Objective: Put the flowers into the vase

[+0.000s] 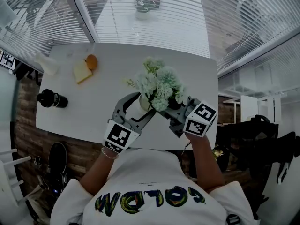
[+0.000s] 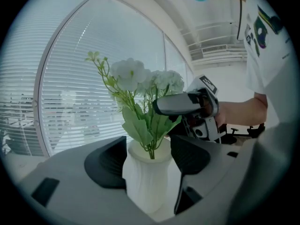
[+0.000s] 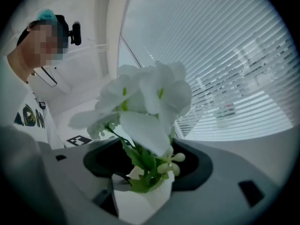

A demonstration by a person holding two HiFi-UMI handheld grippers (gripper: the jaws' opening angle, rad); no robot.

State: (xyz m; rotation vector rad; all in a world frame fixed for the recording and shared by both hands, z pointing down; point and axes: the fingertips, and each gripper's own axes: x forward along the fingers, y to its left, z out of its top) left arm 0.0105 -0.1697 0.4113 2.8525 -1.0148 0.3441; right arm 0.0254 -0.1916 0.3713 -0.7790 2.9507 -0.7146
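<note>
The flowers (image 1: 158,84) are already in the vase (image 2: 145,177). They are a bunch of pale, puffy blooms on thin green stems with soft, cloth-like leaves, and they stand upright out of its mouth. The vase is white and matte, narrow at the neck, with ribs twisting down its body. It sits near the front edge of the table (image 1: 93,107), close to the person.

The left gripper (image 2: 149,153) clasps the vase, with a dark, rounded pad against each side just below the rim. The right gripper (image 3: 147,165) comes in from the other side with its jaws spread wide. The stems and lower leaves rise between them, and neither pad presses on anything.

The table is a smooth, plain white slab. Well apart from the vase, at the far left, there is a black flask (image 1: 51,99) lying on its side, a pale wedge of something like bread (image 1: 82,72) with a small round orange thing (image 1: 92,61) touching it, and a white cup-shaped object (image 1: 47,63) at the corner.

Behind the table, glass walls meet at an angle, hung with white slatted blinds (image 1: 154,27). To the left of the table the surface looks like brown brick (image 1: 28,130).
</note>
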